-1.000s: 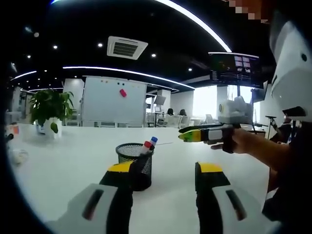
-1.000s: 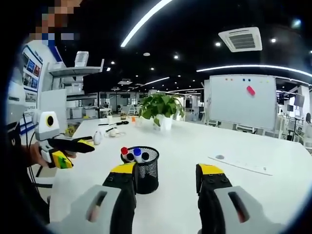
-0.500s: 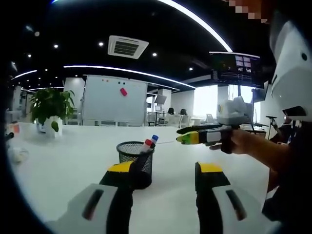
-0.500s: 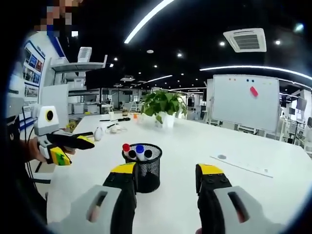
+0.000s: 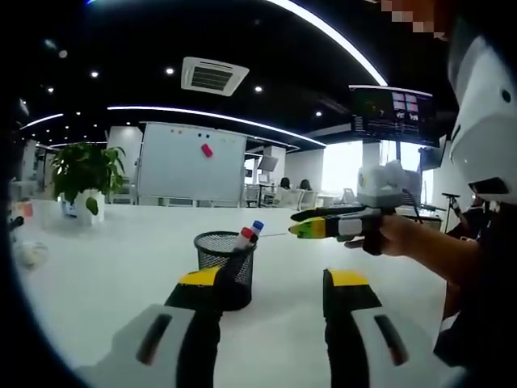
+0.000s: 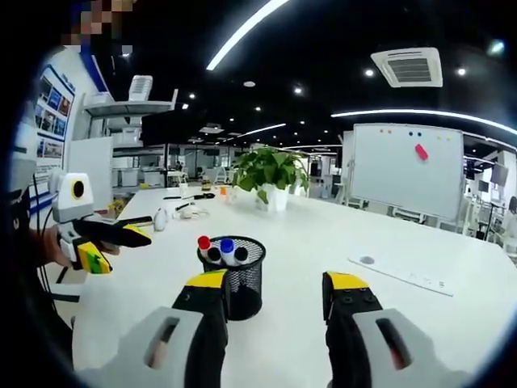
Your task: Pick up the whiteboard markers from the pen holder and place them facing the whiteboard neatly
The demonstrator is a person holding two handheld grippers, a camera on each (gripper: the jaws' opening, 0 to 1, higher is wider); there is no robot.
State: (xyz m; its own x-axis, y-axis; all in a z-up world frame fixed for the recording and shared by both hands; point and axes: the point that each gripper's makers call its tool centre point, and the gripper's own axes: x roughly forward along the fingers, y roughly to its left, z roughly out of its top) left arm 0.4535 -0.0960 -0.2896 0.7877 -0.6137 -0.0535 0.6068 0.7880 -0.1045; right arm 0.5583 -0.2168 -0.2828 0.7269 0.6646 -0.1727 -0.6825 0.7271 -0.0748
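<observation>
**Both hand-held grippers spread and empty near the mesh pen holder**

In the left gripper view, the left hand-held gripper (image 5: pixel 275 283) rises from 6 o'clock with its yellow-tipped jaws spread apart and nothing between them. Just beyond its left jaw tip, at about 7 o'clock of centre, the black mesh pen holder (image 5: pixel 224 263) stands upright on the white counter (image 5: pixel 105 275), with the whiteboard markers (image 5: pixel 248 235) leaning out of it toward 1 o'clock, one red-capped and one blue-capped. At 3 o'clock the right hand-held gripper (image 5: pixel 311 223) is held above the counter by the person's hand (image 5: pixel 388 235), pointing toward 9 o'clock; its jaws look close together, though I cannot tell whether they touch.

In the right gripper view, the right hand-held gripper (image 6: pixel 276 287) comes up from 6 o'clock, jaws spread wide and empty. The pen holder sits just past its left jaw, holding red, blue and black caps. The left hand-held gripper is at 9 o'clock, apart from the holder.

Farther out, a long flat strip (image 6: pixel 396 272) lies on the counter at 3 o'clock of the right gripper view. A potted plant (image 6: pixel 270 176) stands at the counter's far side, and the whiteboard (image 6: pixel 401 168) with a pink magnet is behind it, at 2 o'clock.
</observation>
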